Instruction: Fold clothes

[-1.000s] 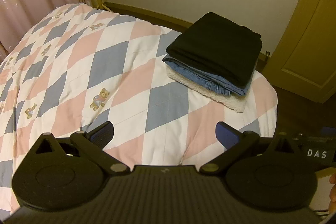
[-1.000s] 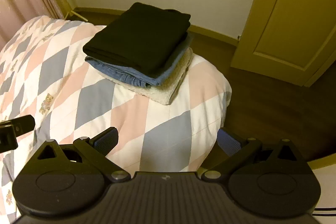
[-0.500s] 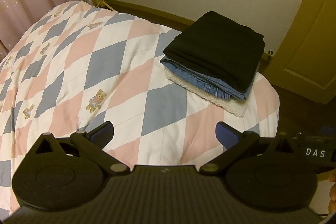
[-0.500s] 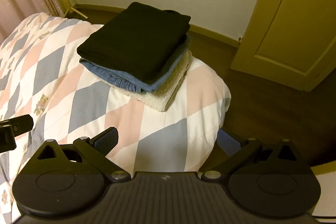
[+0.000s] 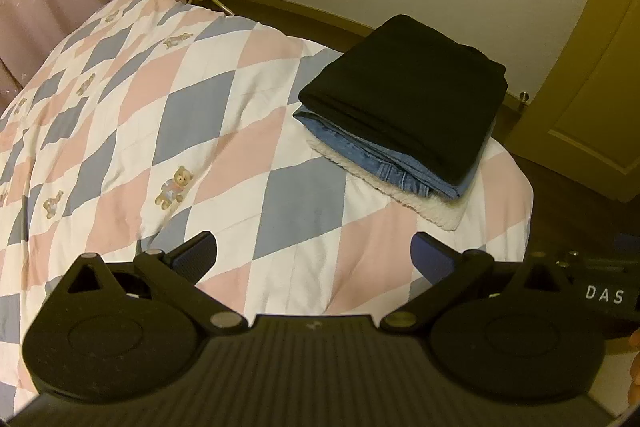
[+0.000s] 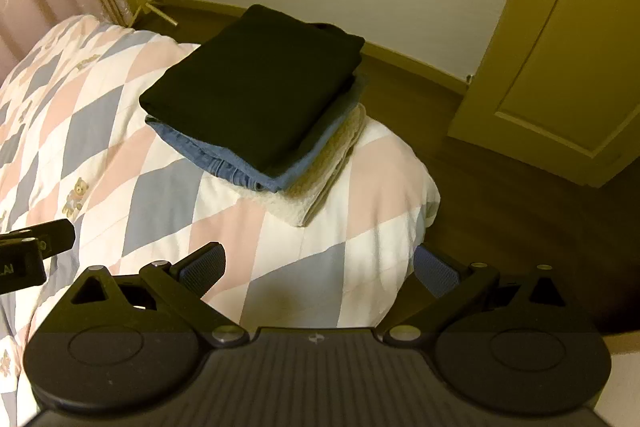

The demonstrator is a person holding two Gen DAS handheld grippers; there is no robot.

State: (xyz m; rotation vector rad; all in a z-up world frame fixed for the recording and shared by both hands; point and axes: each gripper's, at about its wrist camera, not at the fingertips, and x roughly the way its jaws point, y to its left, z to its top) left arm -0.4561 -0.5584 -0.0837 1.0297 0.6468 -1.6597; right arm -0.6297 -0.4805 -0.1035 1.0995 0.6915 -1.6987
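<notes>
Quilted cotton-like bed cover [image 5: 240, 131], pink, blue and white diamonds, matt. Folded black cloth garment [image 5: 404, 103], smooth, matt. Blue denim [image 6: 192, 147], coarse weave. Cream fleece [image 6: 320, 187], nubbly. Ribbed matt black plastic left gripper [image 5: 314, 257]; wooden door [image 6: 560, 67], satin.

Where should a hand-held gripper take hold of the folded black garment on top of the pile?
Grip the black garment at its near corner, coming low from the quilt side: that corner overhangs the jeans, so one finger could probably slide under it.
</notes>
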